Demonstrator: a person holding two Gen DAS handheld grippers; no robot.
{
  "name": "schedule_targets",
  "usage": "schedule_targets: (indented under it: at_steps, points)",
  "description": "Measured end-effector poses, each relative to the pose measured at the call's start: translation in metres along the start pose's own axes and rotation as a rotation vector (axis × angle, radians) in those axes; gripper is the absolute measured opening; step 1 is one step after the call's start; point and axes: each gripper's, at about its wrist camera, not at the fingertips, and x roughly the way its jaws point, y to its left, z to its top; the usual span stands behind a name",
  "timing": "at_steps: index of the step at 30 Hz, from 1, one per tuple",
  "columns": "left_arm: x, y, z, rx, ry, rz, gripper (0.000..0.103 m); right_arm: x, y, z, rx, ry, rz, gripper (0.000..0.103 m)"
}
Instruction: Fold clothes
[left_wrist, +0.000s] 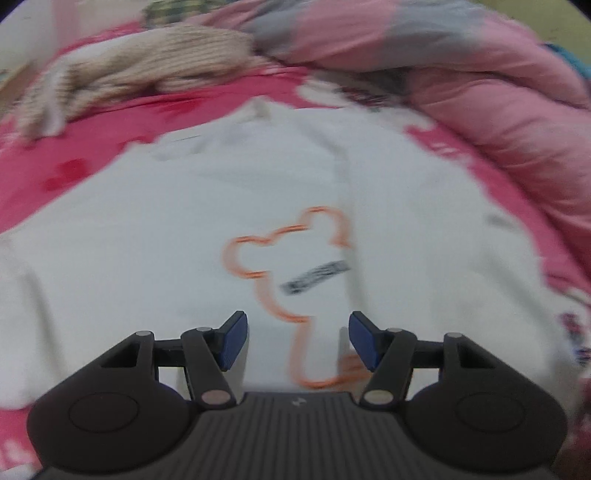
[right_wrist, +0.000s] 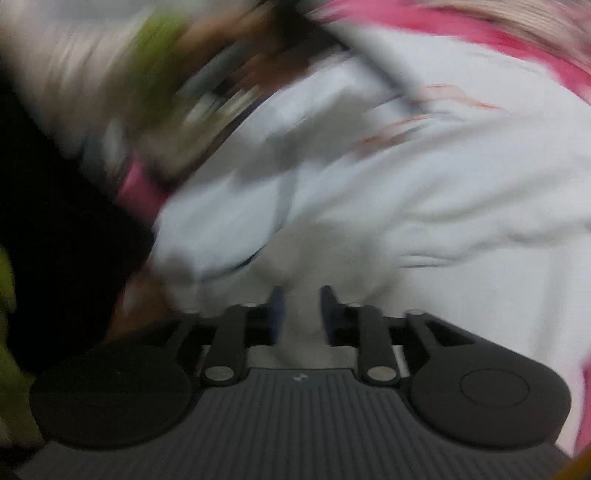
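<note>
The left gripper (left_wrist: 297, 339) points steeply down at the bed, its jaws standing well apart with nothing between them; the blue pads (left_wrist: 232, 341) hang just above the cloth without touching it. Beneath and beyond them lies the white shirt (left_wrist: 147, 236), spread fairly flat with an orange bear outline (left_wrist: 280, 258) printed on it and a lengthwise fold edge running away from the right pad toward the far side. The shirt rests on a pink bedsheet (left_wrist: 44, 166). At the far left lies a beige knitted garment (left_wrist: 140, 70), and along the far right a pink and grey quilt (left_wrist: 461, 74) is bunched up beside the shirt.

The right gripper (right_wrist: 299, 310) also tilts steeply downward, and its view is heavily smeared by motion. Its jaws are parted by a narrow gap; white cloth fills the view just past the pads (right_wrist: 277, 310), but the blur hides whether any of it sits between them, and the pads do not look pressed on it. The rumpled shirt (right_wrist: 424, 192) fills the right of that view, with the pink bedsheet (right_wrist: 480, 33) showing at the far edge. A dark shape at the near left cannot be made out.
</note>
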Motion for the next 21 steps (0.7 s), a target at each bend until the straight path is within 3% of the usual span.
schedule_targets:
  at_steps: [2,3,8,10,16,19,21]
  points:
    - [-0.002,-0.009,0.0,0.019,-0.001,-0.077,0.068,-0.016,-0.032,-0.002,0.177,-0.078,-0.083,0.027]
    - [0.001,-0.015,-0.003,0.055,0.018,-0.079,0.07,-0.023,-0.046,-0.008,0.258,-0.109,-0.128,0.027]
    - [0.026,-0.038,-0.026,0.273,0.157,0.093,0.076,-0.049,-0.1,-0.038,0.559,-0.213,-0.309,0.027]
    - [0.023,-0.036,-0.028,0.256,0.161,0.105,0.074,-0.051,-0.108,-0.052,0.608,-0.219,-0.369,0.027]
    - [-0.011,-0.032,-0.007,0.112,0.057,0.096,0.069,-0.065,-0.119,-0.095,0.716,-0.258,-0.387,0.027]
    - [-0.032,-0.054,0.005,0.118,-0.018,0.0,0.069,-0.069,-0.126,-0.121,0.791,-0.262,-0.364,0.027]
    - [-0.038,-0.079,0.002,0.187,-0.016,-0.073,0.069,-0.069,-0.129,-0.135,0.832,-0.26,-0.337,0.027]
